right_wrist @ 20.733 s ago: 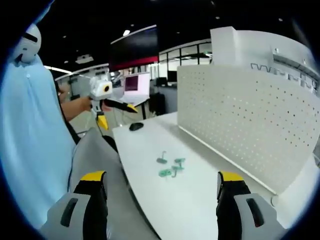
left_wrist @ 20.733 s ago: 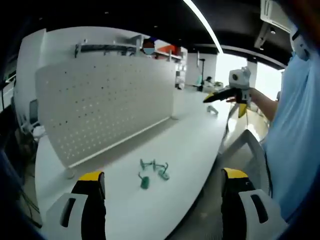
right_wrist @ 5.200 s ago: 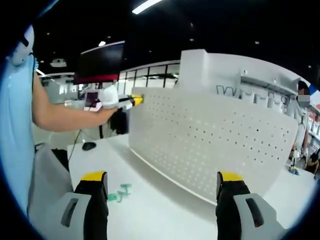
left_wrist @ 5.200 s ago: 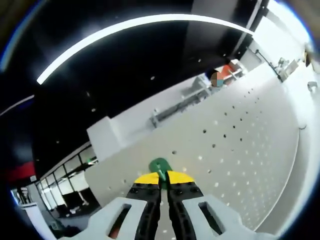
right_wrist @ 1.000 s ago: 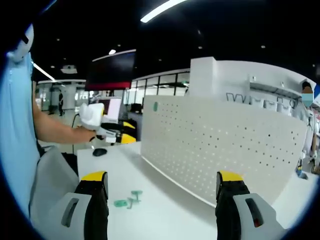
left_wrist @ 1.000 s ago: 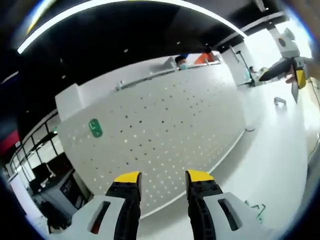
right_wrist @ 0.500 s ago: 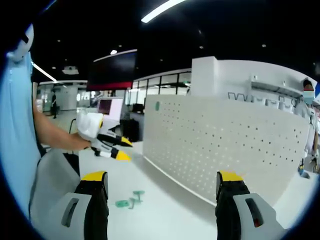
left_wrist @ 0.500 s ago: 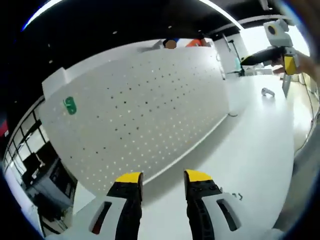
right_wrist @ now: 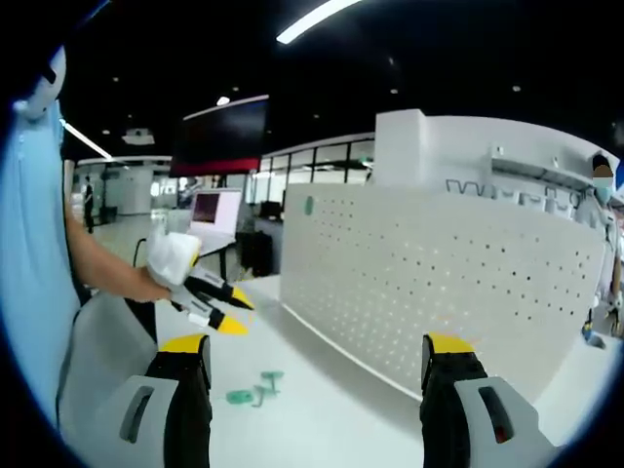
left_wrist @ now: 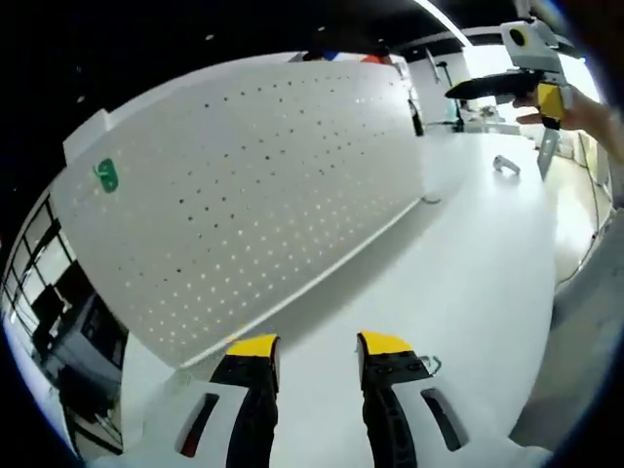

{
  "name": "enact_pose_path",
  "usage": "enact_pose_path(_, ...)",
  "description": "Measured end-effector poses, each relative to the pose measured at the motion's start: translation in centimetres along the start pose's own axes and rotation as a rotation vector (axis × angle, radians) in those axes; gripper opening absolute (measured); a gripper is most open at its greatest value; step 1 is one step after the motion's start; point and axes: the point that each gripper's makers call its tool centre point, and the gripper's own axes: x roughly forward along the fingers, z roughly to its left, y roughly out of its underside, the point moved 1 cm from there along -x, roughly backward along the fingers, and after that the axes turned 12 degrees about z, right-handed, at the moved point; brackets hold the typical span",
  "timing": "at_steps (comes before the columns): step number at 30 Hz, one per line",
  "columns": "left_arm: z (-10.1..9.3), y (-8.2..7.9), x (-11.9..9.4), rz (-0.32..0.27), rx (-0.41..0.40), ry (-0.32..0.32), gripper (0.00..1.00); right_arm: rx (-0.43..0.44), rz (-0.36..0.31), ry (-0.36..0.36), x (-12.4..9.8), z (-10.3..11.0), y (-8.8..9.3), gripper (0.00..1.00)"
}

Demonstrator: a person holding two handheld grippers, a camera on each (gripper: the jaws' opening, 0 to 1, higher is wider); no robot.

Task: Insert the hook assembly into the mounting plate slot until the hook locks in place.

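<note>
Green hook [left_wrist: 105, 175] near pegboard [left_wrist: 273, 195] corner; both grippers [left_wrist: 314, 353] [right_wrist: 317, 363] apart-jawed, empty, above bare tabletop [left_wrist: 468, 263]

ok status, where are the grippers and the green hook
Left gripper open, empty, low over the white table. Right gripper open, empty. Green plastic hook seated near the white pegboard's upper corner. Spare green hooks loose on table.

No readable text, label, brand or number showing in either view. Raised lettering on white wall [right_wrist: 507, 185] behind pegboard appearing as blurred strokes, too small to read. Monitor [right_wrist: 207, 207] glowing pink, content illegible.
</note>
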Motion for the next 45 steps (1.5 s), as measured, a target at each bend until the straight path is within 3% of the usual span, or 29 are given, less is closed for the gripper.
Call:
enact_pose_path(30,-8.7,3.6,1.9,0.114,0.079,0.192,0.29,-0.004,0.009,-0.002,-0.1,0.3,0.2,0.9)
enact_pose_path(45,-10.1,4.3,3.7,0.149,0.057,0.222,0.24,0.003,0.01,-0.007,0.0,0.2,0.5,0.9)
